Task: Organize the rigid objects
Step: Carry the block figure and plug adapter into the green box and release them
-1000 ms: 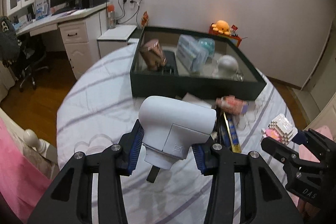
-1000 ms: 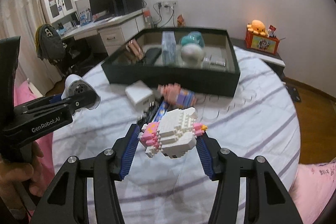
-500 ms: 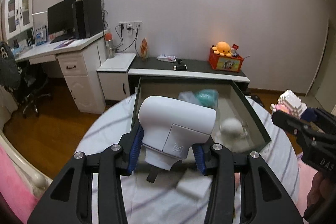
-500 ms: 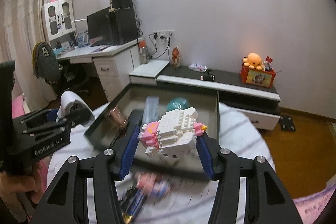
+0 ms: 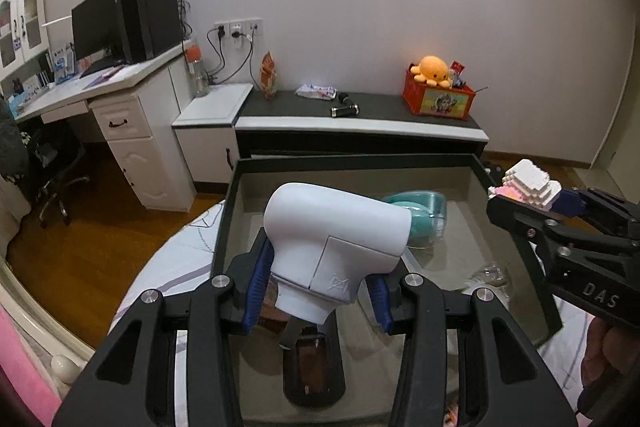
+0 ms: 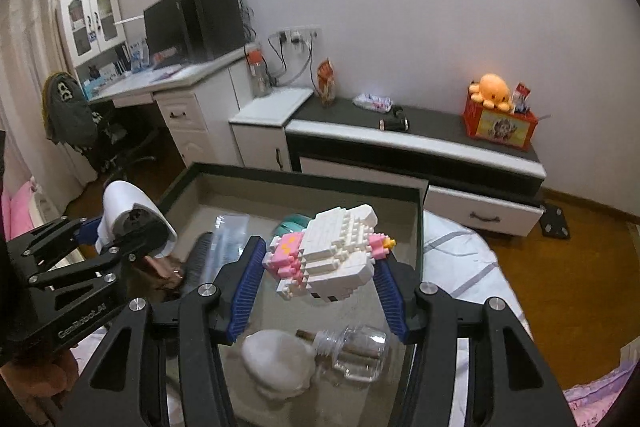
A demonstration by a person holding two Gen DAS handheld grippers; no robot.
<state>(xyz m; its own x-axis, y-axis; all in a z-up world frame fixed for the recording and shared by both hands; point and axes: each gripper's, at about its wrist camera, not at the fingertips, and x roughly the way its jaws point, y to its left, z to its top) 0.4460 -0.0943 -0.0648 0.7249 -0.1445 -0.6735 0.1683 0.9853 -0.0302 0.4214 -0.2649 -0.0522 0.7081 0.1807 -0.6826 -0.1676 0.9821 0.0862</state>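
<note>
Box (image 5: pixel 516 251), hair dryer (image 5: pixel 336 239), brick toy (image 6: pixel 332 255)

Right gripper (image 5: pixel 532 193) body, black plastic, seen from my left wrist camera: I read white capitals "DAS"; the print runs on out of frame.
Left gripper (image 6: pixel 128 243) body, black plastic, seen from my right wrist camera: I read pale lettering "GenRobot.AI", blurred but legible.
White hair-dryer-shaped plastic housing (image 5: pixel 336 235), panel near its neck: I see an embossed angular emblem, no letters that I can make out.
Other print in the room: too small for me to read.
</note>
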